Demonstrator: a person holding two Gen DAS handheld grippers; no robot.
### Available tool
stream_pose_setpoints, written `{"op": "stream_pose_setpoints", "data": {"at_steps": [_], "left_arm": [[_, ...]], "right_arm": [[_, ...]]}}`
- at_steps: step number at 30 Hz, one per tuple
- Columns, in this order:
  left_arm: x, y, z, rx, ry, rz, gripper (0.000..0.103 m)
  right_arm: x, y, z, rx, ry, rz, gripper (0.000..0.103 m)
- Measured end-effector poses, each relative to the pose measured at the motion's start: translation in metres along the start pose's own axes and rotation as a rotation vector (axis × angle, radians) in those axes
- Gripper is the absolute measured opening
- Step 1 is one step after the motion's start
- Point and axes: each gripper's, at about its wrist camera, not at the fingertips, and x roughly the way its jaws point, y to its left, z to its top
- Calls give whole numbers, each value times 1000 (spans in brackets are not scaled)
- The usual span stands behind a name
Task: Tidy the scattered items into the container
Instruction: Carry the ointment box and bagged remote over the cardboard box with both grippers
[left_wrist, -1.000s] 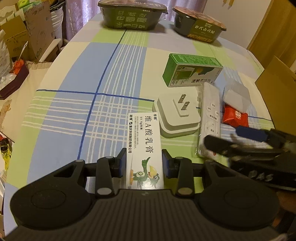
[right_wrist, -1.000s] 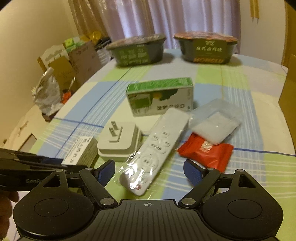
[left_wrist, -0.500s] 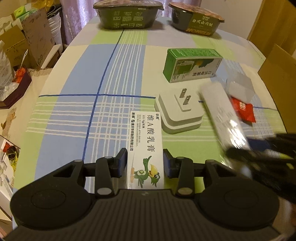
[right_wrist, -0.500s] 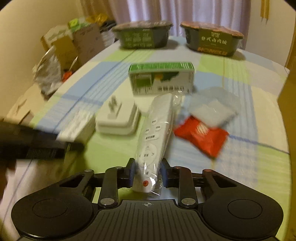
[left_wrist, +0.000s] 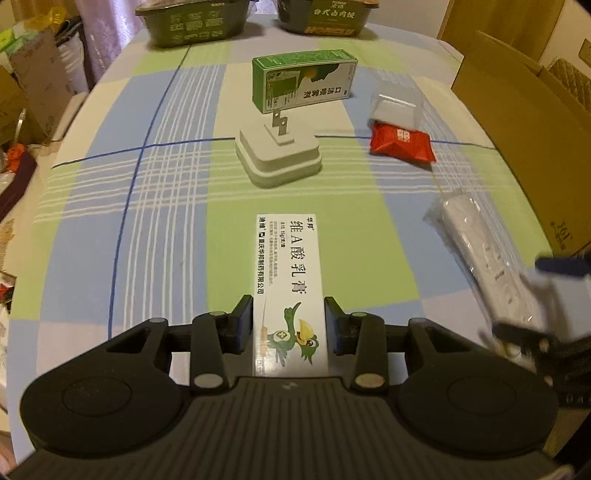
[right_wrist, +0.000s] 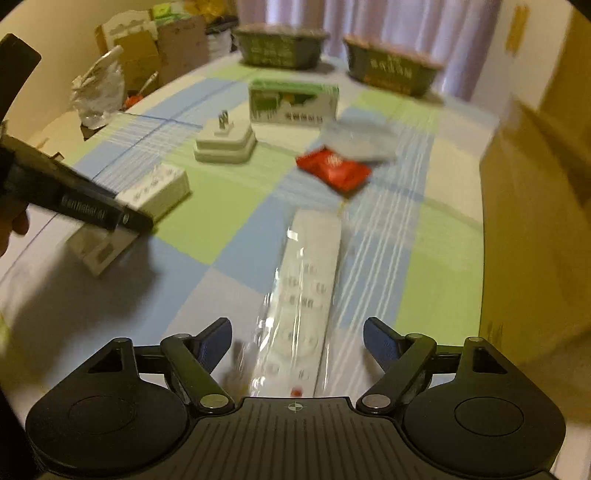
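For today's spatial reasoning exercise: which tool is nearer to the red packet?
Right. The right tool, open around the wrapped remote, sits just short of the red packet. The left tool, shut on the white medicine box, is farther back.

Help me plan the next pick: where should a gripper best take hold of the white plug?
Probably across two opposite flat sides of the white plug, coming from above: it lies flat, prongs up, leaving those sides exposed.

Right gripper (right_wrist: 297, 341), clamped on wrapped remote (right_wrist: 308, 291) half a second ago, now spread wide around it. Remote moved from beside white plug adapter (left_wrist: 279, 157) toward cardboard box (left_wrist: 524, 147), near bench edge. Left gripper (left_wrist: 289, 326) unchanged on ointment box (left_wrist: 290, 273).
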Motion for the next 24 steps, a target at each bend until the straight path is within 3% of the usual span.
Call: {"op": "stream_pose_setpoints", "data": {"at_steps": [3,7,8,10,11,21,23,24], "left_arm": [[2,-6,-4,39,-23,54,54],[7,-9,2,70,-42,70,55],[8,-9,5,75,-35,62,54],[8,-7,8,71,-23,37,36],[7,-7,9,71,-17,32,33],[-5,-25,14,121,-47,-46,33],[-3,-26,14,120,-44,-52,33],[-3,-26,14,119,-43,-54,33]], "right_arm": [[8,1,1,7,-29,-12,84],[19,-4,0,44,-25,-18,84],[20,-6,0,56,-20,-18,84],[20,-9,0,76,-20,-17,84],[20,-11,1,82,-23,-18,84],[32,-15,4,127,-29,3,83],[33,-14,5,129,-36,17,62],[33,-13,6,128,-39,16,58]]}}
